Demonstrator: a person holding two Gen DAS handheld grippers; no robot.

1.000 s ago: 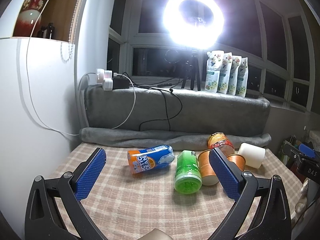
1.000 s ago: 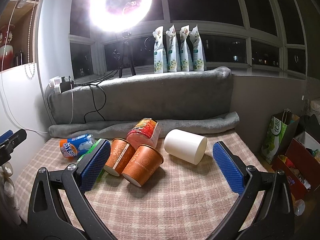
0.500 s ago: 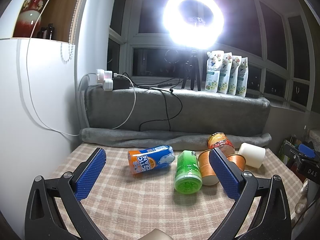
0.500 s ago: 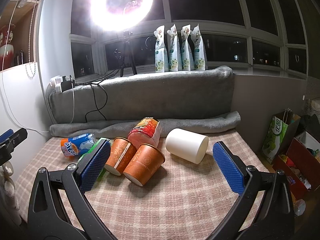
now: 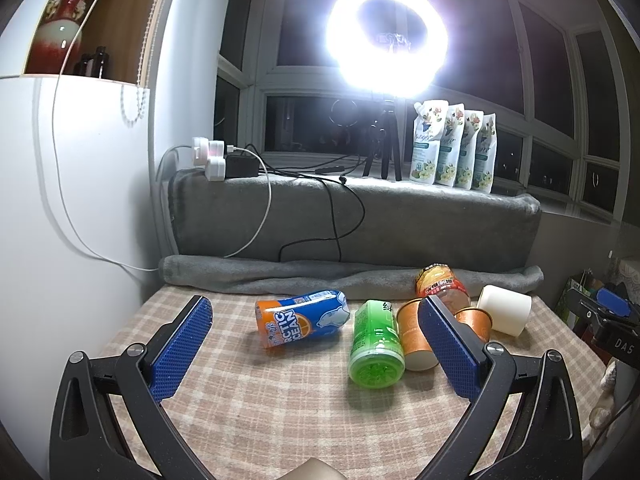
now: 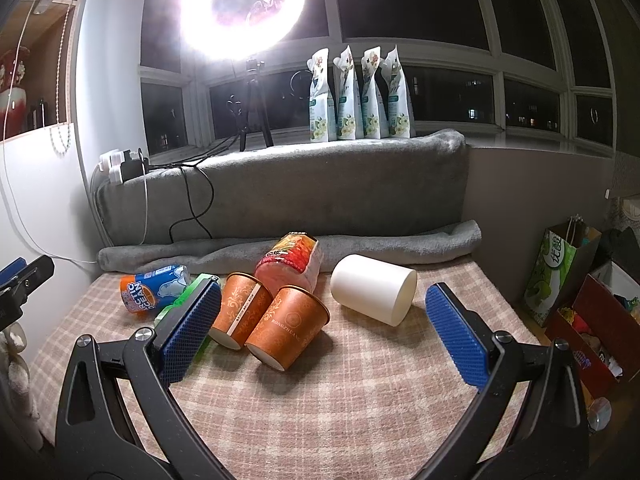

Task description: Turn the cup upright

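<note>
In the left wrist view, the near blue-padded finger covers most of the front orange paper cup and one side of the orange paper cup with a white band. In the right wrist view, a blue pad hides nearly all of the green plastic bottle. The glaring ring light washes out whatever sits in its centre. Print on the four white refill pouches is too small to read. A red and white vase is cut off by the left edge
</note>
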